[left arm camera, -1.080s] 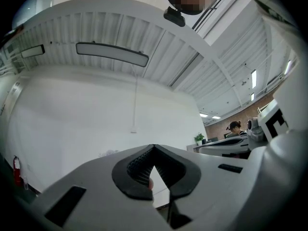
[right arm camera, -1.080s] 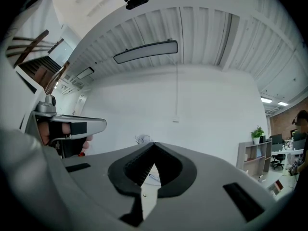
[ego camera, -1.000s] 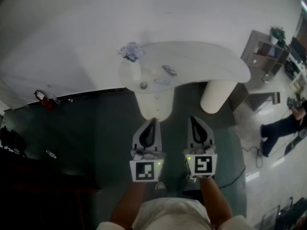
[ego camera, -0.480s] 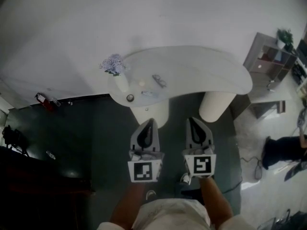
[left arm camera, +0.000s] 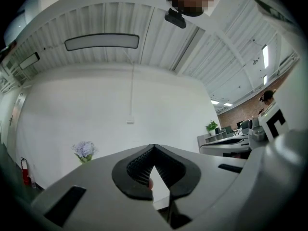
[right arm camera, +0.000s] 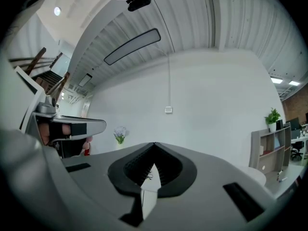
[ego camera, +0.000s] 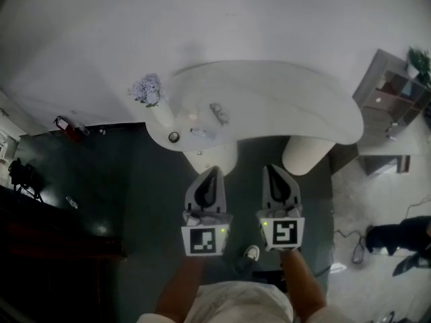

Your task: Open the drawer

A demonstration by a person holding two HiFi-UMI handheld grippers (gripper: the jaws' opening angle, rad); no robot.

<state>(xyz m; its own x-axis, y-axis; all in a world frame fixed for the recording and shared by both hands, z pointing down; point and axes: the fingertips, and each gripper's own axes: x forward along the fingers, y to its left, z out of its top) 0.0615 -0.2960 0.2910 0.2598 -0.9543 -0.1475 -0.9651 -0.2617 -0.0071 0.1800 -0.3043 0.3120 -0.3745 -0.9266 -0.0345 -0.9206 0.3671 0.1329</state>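
A white kidney-shaped table [ego camera: 283, 103] stands against a white wall [ego camera: 202, 25] on a dark green floor [ego camera: 135, 200]. Its left pedestal [ego camera: 214, 155], where no drawer can be made out, is just ahead of the left gripper [ego camera: 215, 171] and right gripper [ego camera: 269, 168], both closed and empty. A vase of pale flowers [ego camera: 148, 91] stands on the table's left end.

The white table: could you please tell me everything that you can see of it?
The table has a smooth, glossy white top in a curved kidney shape. The top lies level on two thick, round cream legs, a left leg and a right leg. It stands on the dark green floor near the white wall. At its left end sit a vase of pale purple flowers, a small dark round thing and a few small items too blurred to name.
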